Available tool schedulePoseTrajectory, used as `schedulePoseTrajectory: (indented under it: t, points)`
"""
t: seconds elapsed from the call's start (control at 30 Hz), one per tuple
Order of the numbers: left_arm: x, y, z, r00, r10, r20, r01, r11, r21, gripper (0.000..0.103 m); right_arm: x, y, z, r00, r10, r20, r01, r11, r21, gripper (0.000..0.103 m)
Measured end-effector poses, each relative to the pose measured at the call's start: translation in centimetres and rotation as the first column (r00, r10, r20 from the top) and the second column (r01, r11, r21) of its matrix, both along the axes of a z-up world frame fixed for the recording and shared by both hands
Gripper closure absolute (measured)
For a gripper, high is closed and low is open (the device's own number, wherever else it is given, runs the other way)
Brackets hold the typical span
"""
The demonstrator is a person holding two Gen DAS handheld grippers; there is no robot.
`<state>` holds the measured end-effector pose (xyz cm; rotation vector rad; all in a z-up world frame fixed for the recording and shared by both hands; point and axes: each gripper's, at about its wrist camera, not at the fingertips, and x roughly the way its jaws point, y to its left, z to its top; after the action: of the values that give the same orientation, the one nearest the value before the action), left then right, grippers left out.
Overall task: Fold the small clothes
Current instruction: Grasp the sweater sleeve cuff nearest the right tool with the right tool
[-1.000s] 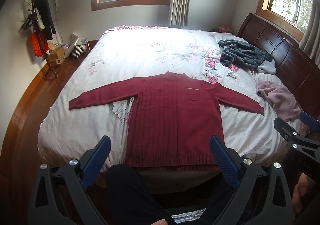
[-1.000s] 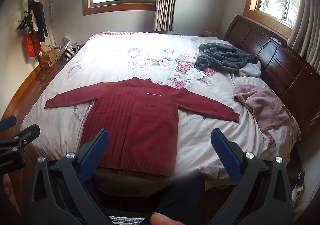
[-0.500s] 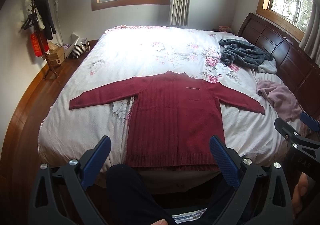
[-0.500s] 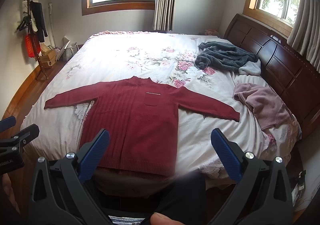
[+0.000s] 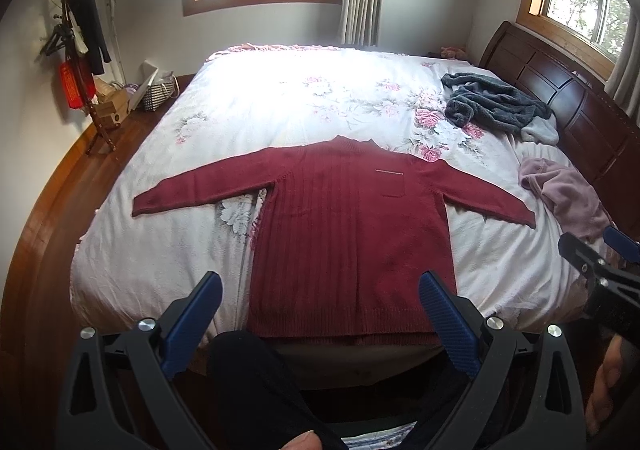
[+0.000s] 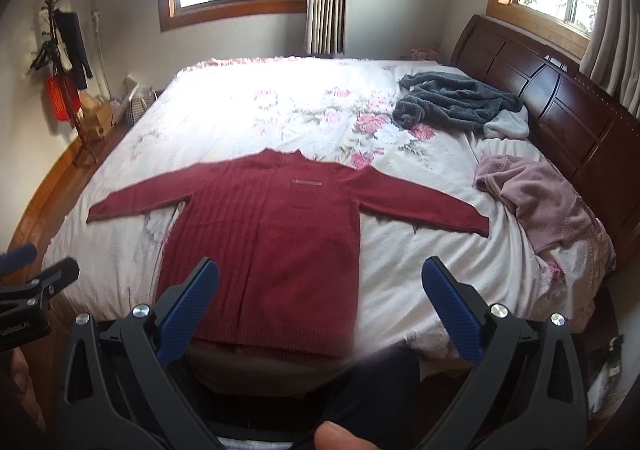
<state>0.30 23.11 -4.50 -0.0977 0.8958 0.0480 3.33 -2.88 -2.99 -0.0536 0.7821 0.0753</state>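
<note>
A dark red knitted sweater with long sleeves lies flat on the wide bed with the white flowered cover, front side up, with its hem at the near edge of the bed and both sleeves stretched out to the sides. No fold is made in it yet, so the folding work is all to come. The left tongs hang above the hem, the blue fingers spread wide with nothing between them. The right tongs are released in the same way, near the right lower corner of the sweater. Further away, beside the dark wooden headboard, a crumpled grey fleece garment and a crumpled pink garment lie unfolded, so I think they are next after the sweater.
</note>
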Motion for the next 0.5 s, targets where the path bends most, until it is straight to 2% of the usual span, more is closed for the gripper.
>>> schedulePoseTrajectory:
  t: [0.07, 0.1, 0.2, 0.27, 0.3, 0.37, 0.43, 0.47, 0.5]
  points:
    - [0.5, 0.2, -1.1, 1.000, -0.016, 0.005, 0.016, 0.998, -0.063, 0.004, 1.6, -2.4, -1.8, 0.998, 0.055, 0.013, -0.056, 0.991, 0.121, 0.003]
    - [0.7, 0.5, -1.7, 0.999, -0.027, 0.020, 0.029, 0.994, -0.110, 0.004, 2.7, -4.1, -3.0, 0.999, 0.039, -0.020, -0.034, 0.982, 0.187, 0.003]
    - [0.9, 1.2, -2.8, 0.996, -0.033, 0.080, 0.049, 0.976, -0.212, 0.004, 6.2, -9.9, -7.3, 0.990, -0.051, -0.131, 0.094, 0.935, 0.342, 0.003]
    - [1.1, 1.3, -3.5, 0.990, -0.055, 0.129, 0.082, 0.972, -0.221, 0.004, 8.3, -14.5, -10.3, 0.976, -0.136, -0.169, 0.195, 0.891, 0.409, 0.003]
    - [1.4, 1.2, -3.8, 0.990, -0.044, 0.134, 0.069, 0.979, -0.193, 0.004, 9.3, -16.9, -11.8, 0.964, -0.177, -0.197, 0.249, 0.861, 0.444, 0.003]
    - [2.2, 0.8, -4.3, 0.989, -0.020, 0.144, 0.042, 0.988, -0.147, 0.004, 11.1, -22.0, -14.7, 0.940, -0.241, -0.240, 0.335, 0.776, 0.534, 0.004]
    - [3.1, 0.6, -5.0, 0.990, -0.015, 0.139, 0.035, 0.989, -0.141, 0.004, 12.8, -26.9, -17.7, 0.902, -0.306, -0.306, 0.432, 0.683, 0.590, 0.012]
    - [3.7, 0.6, -5.4, 0.991, -0.020, 0.133, 0.040, 0.987, -0.153, 0.004, 13.6, -28.8, -19.1, 0.886, -0.322, -0.333, 0.463, 0.637, 0.617, 0.026]
    - [4.2, 0.4, -5.7, 0.992, -0.023, 0.124, 0.043, 0.986, -0.164, 0.004, 14.6, -31.5, -20.8, 0.865, -0.338, -0.371, 0.502, 0.566, 0.654, 0.036]
